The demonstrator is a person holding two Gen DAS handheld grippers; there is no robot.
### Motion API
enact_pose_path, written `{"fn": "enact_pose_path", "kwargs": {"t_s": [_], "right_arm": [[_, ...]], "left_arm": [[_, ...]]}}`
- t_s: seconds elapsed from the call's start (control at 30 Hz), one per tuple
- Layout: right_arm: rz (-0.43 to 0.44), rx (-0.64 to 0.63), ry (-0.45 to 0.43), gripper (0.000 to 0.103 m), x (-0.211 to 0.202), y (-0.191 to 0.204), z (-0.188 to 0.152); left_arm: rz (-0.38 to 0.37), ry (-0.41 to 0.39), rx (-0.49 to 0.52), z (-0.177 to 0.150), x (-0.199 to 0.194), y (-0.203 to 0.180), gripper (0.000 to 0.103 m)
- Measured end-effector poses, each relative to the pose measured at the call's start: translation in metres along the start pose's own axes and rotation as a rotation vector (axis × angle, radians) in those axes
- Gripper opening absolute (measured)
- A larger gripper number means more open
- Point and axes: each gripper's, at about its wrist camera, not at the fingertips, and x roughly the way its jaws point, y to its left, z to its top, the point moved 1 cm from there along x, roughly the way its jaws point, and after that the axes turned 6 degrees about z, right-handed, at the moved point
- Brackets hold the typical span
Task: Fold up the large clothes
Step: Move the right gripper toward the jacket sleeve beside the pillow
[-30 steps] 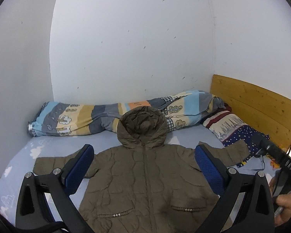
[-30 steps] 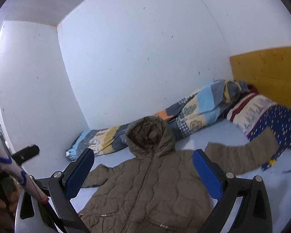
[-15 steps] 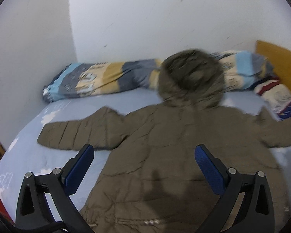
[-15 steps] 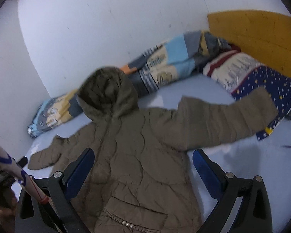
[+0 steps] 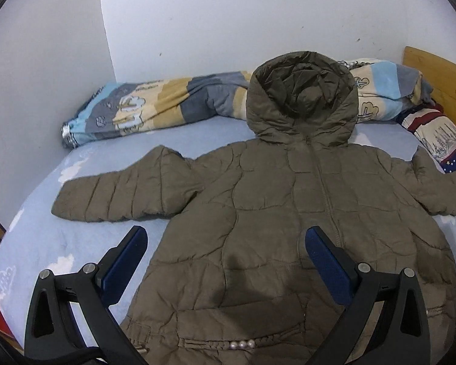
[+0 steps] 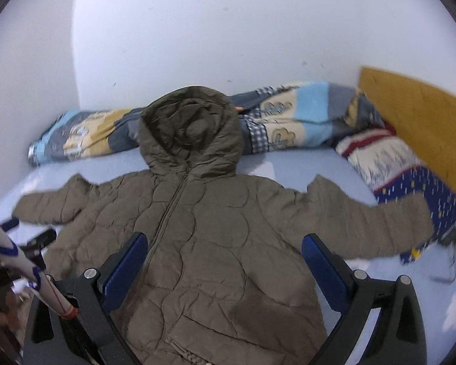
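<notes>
The jacket [image 5: 288, 213] looks soft and bulky. Better to take its sleeve [image 5: 112, 194] at middle left. Both grippers, left [image 5: 225, 261] and right [image 6: 225, 261], are wide open and empty.

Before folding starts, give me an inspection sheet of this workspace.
Surface: bed with a light blue sheet, cloud print.
Job's things: jacket, olive, quilted, lying face up, zipped, sleeves spread, hood toward the wall.
Clutter: rolled blanket along the wall behind the hood; pillow under the far sleeve end.
Grippers: left gripper open above the hem, holding nothing; right gripper open above the jacket body, holding nothing.
Cables: nothing seen.
Surroundings: white walls; wooden headboard on the right; a sleeve of the person at the right view's left edge.
</notes>
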Motion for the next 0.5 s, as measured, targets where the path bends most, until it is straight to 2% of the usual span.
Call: {"fn": "enact_pose_path", "kwargs": {"t_s": [0.2, 0.5], "right_arm": [[-0.04, -0.026, 0.017, 0.103, 0.001, -0.002, -0.004], [-0.09, 0.026, 0.063, 0.103, 0.006, -0.021, -0.011]], "left_arm": [[-0.003, 0.001, 0.034, -0.003, 0.0, -0.013, 0.103], [0.002, 0.01, 0.055, -0.007, 0.006, -0.022, 0.103]]}}
